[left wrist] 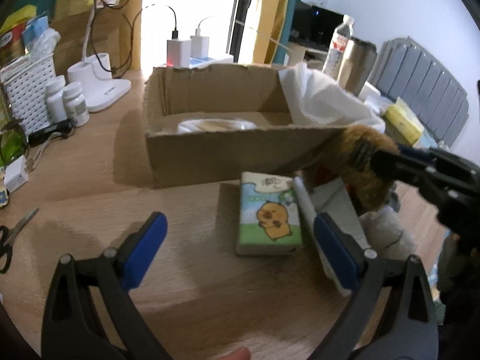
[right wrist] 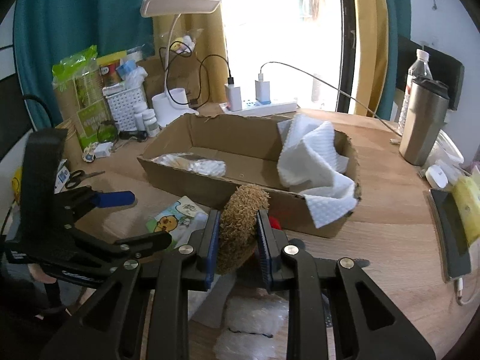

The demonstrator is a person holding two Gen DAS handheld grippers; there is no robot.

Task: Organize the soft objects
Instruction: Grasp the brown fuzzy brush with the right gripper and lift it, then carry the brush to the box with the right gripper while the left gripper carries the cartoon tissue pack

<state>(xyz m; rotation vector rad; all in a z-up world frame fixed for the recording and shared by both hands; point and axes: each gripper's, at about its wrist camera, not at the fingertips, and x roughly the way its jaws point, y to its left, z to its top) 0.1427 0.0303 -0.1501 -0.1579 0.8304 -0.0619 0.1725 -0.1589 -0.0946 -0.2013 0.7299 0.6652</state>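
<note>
While your right claw clamps the brown plush toy just short of the cardboard box, your left claw hangs open, the tissue pack between its fingers; ahead, white cloth already sits boxed (more remains outside).

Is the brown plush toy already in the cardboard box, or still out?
Out. The right gripper holds the plush in front of the box, outside its near wall.
</note>
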